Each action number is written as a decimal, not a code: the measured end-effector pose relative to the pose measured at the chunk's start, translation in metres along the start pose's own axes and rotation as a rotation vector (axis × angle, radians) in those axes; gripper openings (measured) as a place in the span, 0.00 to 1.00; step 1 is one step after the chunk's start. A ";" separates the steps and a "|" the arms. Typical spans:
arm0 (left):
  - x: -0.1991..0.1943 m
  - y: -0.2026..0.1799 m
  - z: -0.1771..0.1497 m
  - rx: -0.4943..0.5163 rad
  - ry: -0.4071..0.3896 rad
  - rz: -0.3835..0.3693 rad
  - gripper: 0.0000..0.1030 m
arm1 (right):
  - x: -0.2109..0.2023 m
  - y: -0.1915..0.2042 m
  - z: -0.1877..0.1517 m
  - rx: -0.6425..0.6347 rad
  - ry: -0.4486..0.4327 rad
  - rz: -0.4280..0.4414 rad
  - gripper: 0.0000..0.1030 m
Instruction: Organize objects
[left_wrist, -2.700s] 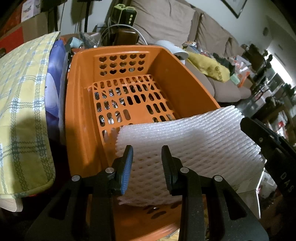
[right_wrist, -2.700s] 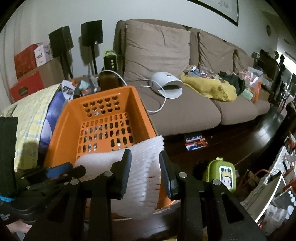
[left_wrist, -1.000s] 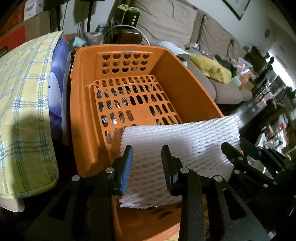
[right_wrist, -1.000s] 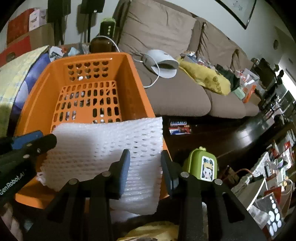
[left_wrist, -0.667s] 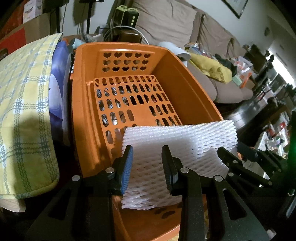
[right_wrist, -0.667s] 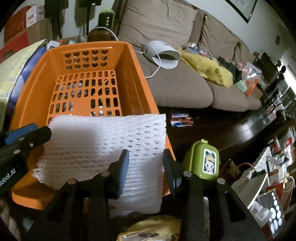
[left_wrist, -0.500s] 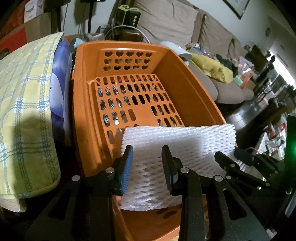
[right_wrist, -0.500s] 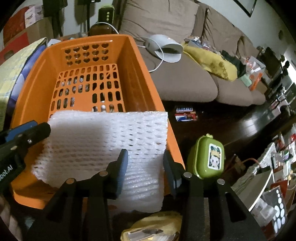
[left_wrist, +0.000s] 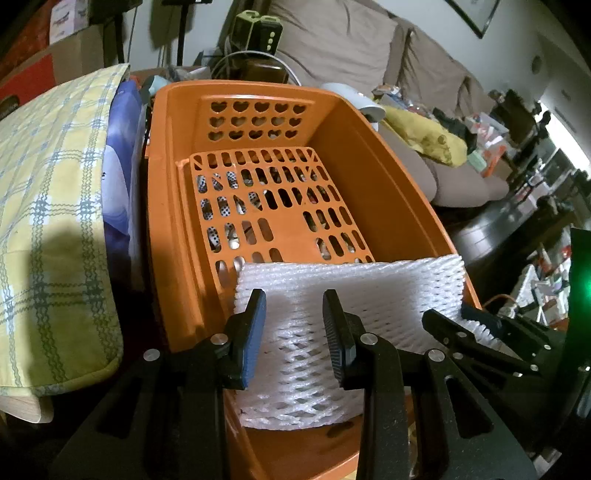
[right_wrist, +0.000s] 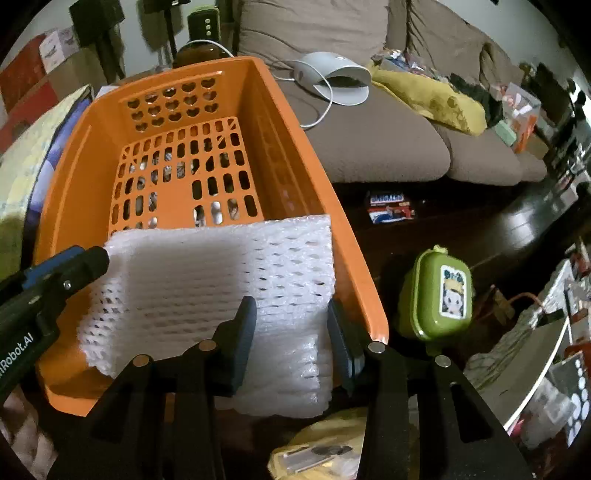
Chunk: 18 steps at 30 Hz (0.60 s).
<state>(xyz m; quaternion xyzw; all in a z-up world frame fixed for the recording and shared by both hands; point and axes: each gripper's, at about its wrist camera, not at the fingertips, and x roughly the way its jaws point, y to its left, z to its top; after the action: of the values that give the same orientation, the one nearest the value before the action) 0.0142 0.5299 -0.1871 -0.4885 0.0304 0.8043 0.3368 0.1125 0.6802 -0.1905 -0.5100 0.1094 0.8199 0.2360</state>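
A stack of white foam netting (left_wrist: 351, 288) lies flat over the near end of the orange plastic basket (left_wrist: 369, 177). My left gripper (left_wrist: 293, 295) is shut on the stack's near left part. In the right wrist view the same foam stack (right_wrist: 207, 266) reaches the basket's (right_wrist: 291, 177) right wall. My right gripper (right_wrist: 288, 306) holds the stack's right end; its jaws are opening, with the foam still filling the gap between the pads. The right gripper (left_wrist: 445, 312) also shows at the right of the left wrist view. The left gripper (right_wrist: 88, 256) enters the right wrist view from the left.
A yellow plaid cloth (left_wrist: 48, 221) over a blue one lies against the basket's left side. A brown sofa (right_wrist: 369, 140) with a white device (right_wrist: 340, 77) and clutter stands beyond. A green lidded box (right_wrist: 439, 291) sits right of the basket, and a yellow bag (right_wrist: 314, 450) below my right gripper.
The foam stack has sunk lower into the basket's near end. My right gripper has tipped further down and its jaws stand wider. The left gripper has stayed put.
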 end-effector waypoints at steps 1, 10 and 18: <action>0.000 0.000 0.000 0.001 0.001 0.001 0.28 | -0.001 -0.002 0.000 0.008 -0.002 0.006 0.40; -0.003 0.000 0.002 0.003 -0.004 0.001 0.28 | -0.040 0.004 0.009 0.006 -0.170 0.020 0.38; -0.009 -0.001 0.005 -0.002 -0.031 -0.008 0.28 | -0.068 0.017 0.012 -0.031 -0.300 0.005 0.39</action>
<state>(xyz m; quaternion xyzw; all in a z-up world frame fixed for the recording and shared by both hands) 0.0135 0.5277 -0.1775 -0.4763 0.0226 0.8106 0.3400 0.1197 0.6521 -0.1253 -0.3849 0.0617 0.8891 0.2399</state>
